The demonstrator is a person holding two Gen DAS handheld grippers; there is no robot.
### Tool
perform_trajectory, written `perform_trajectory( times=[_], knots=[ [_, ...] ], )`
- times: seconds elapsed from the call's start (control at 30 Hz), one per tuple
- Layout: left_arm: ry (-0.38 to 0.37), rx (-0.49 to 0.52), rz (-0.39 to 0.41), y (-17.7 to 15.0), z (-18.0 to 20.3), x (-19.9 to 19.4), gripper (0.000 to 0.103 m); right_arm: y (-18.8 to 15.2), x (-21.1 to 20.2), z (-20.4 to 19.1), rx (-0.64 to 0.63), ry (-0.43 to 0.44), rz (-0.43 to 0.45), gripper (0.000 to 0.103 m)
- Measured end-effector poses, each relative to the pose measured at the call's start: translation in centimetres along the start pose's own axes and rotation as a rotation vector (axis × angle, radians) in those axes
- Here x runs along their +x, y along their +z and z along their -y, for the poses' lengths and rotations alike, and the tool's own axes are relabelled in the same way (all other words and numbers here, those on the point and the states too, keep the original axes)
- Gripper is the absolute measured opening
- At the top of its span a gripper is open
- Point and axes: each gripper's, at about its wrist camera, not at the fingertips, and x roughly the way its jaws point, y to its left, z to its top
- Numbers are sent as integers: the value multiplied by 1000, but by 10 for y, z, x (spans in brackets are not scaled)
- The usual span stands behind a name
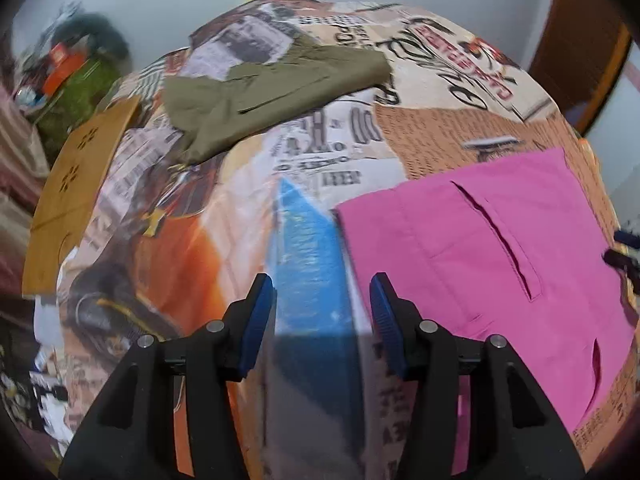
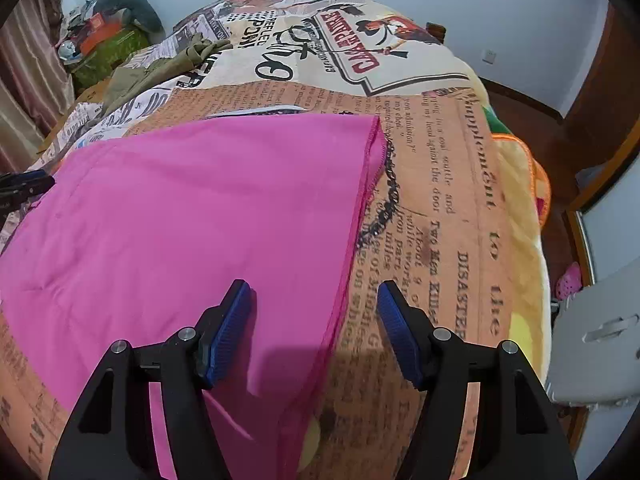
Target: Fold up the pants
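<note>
A: Newsprint-patterned bedding is seen across the bed in both views, with a pale wall at the top of each frame. Where are the pink pants?

B: They are laid flat at the centre left of the right wrist view, already doubled over, and at the lower right of the left wrist view, where a slit pocket is shown.

A: And the jaws?

B: Both pairs are spread and empty. The right gripper is held over the stitched edge of the pants at lower centre; the left gripper is held over a blue printed patch, just beside the cloth.

A: How should the next fold be taken?

B: Probably both layers should be pinched together at the hem, so the thin, smooth weave is not dragged apart, and the edges matched before release.

A: Anything else?

B: Olive pants, crumpled, are left at upper centre.
</note>
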Motion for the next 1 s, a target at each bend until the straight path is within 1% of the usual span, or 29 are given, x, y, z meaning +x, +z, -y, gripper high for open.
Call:
perform_trajectory(
  times=[0.1, 0.2, 0.3, 0.47, 0.57, 0.63, 0.73, 0.8, 0.93, 1.0],
  knots=[
    [22, -30, 14, 0, -9, -11, 51, -3, -14, -1, 15, 0, 26, 62],
    [2, -64, 38, 1, -15, -29, 51, -1, -32, -6, 14, -2, 74, 62],
    [-13, -82, 77, -1, -16, -52, 51, 1, -53, -13, 16, 1, 131, 62],
    [-71, -103, 121, -14, -8, -85, 53, -4, -80, -29, 27, 32, 203, 62],
    [-115, -103, 123, -25, 1, -96, 59, -9, -90, -40, 25, 54, 225, 62],
    [-130, -88, 115, -34, 7, -102, 66, -12, -94, -47, 26, 69, 239, 62],
    [-162, -73, 95, -48, 17, -108, 72, -15, -98, -56, 32, 97, 251, 62],
    [-176, -81, 79, -55, 21, -108, 74, -16, -99, -61, 37, 123, 251, 62],
    [-257, -136, 8, -70, 26, -98, 74, -18, -92, -75, 39, 162, 241, 62],
    [-295, -154, -12, -76, 29, -94, 74, -20, -87, -81, 39, 172, 229, 62]
  ],
)
